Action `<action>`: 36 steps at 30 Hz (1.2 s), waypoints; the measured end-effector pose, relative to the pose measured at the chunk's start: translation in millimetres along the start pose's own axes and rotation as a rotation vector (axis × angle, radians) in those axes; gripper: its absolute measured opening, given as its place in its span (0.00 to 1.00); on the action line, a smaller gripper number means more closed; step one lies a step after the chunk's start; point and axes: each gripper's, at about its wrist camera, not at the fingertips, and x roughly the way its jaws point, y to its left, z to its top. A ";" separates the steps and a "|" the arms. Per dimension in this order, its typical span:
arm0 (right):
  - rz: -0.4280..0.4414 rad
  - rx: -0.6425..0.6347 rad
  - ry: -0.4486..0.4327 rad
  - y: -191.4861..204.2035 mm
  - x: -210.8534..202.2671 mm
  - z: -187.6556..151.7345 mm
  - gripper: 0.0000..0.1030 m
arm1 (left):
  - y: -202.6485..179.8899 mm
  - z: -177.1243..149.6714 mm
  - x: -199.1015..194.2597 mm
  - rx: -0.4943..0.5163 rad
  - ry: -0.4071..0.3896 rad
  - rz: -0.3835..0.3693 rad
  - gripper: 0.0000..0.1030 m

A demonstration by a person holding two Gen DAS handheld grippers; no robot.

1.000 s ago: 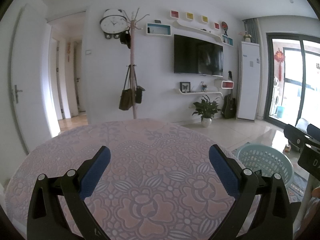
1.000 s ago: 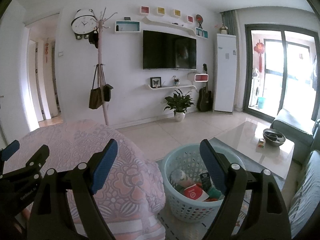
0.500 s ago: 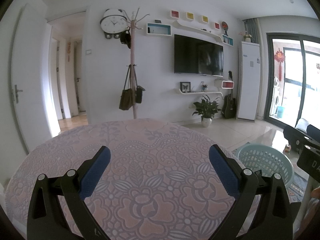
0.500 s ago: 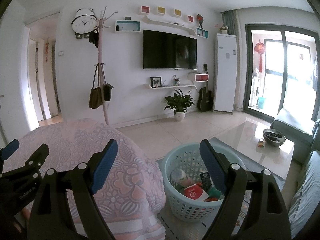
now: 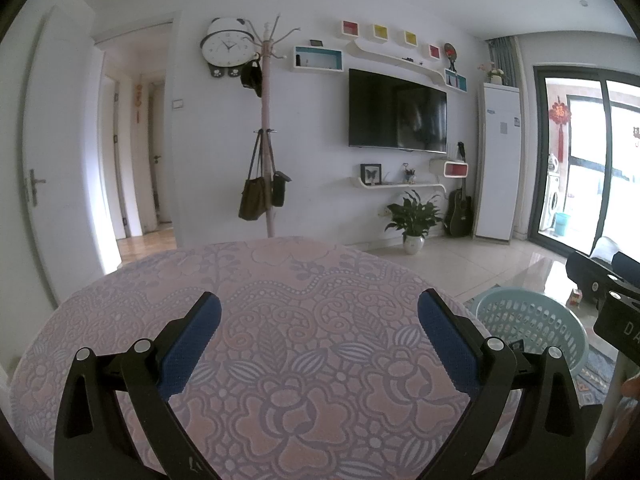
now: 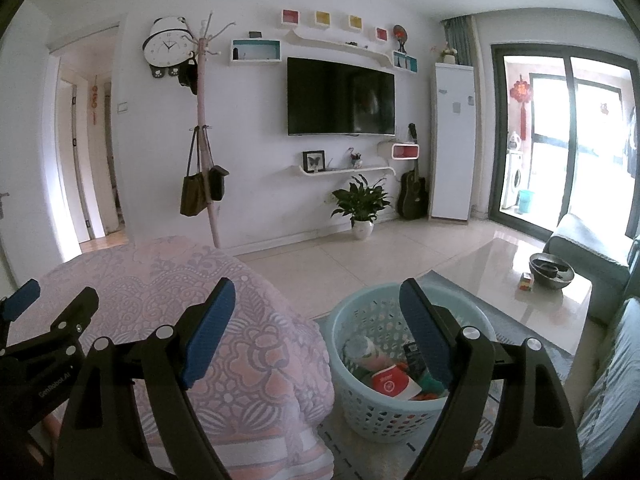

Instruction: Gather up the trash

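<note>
Both hands idle, probably because the collecting looks done: left gripper [image 5: 319, 322] spread and empty at lower centre above the bare pink tablecloth [image 5: 280, 280], right gripper [image 6: 316, 312] likewise apart, framing the basket [image 6: 362, 412] where the trash [image 6: 394, 383] lies, lower right.

We see the surface [image 5: 280, 320] covered in matt pink cloth with a raised floral weave. The laundry basket [image 6: 384, 408] is pale perforated plastic. Each tool [image 6: 316, 320] has matt black plastic arms with textured blue pads [image 6: 208, 332]. The floor tiles [image 6: 320, 256] and coffee table [image 6: 520, 300] look glossy.
</note>
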 end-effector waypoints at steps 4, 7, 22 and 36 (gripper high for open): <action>-0.002 -0.002 -0.002 -1.0 0.1 0.2 0.78 | 1.4 0.9 0.4 0.001 0.000 -0.001 0.93; -0.001 -0.002 0.000 -1.4 0.9 -0.1 0.78 | 1.1 0.3 0.8 0.000 0.001 0.000 0.93; -0.003 -0.003 -0.002 -2.2 0.3 -0.3 0.78 | 3.1 1.8 0.9 0.000 0.000 -0.001 0.93; -0.019 -0.011 -0.001 -3.6 1.1 -1.1 0.78 | 1.4 1.8 0.0 0.000 0.002 0.000 0.93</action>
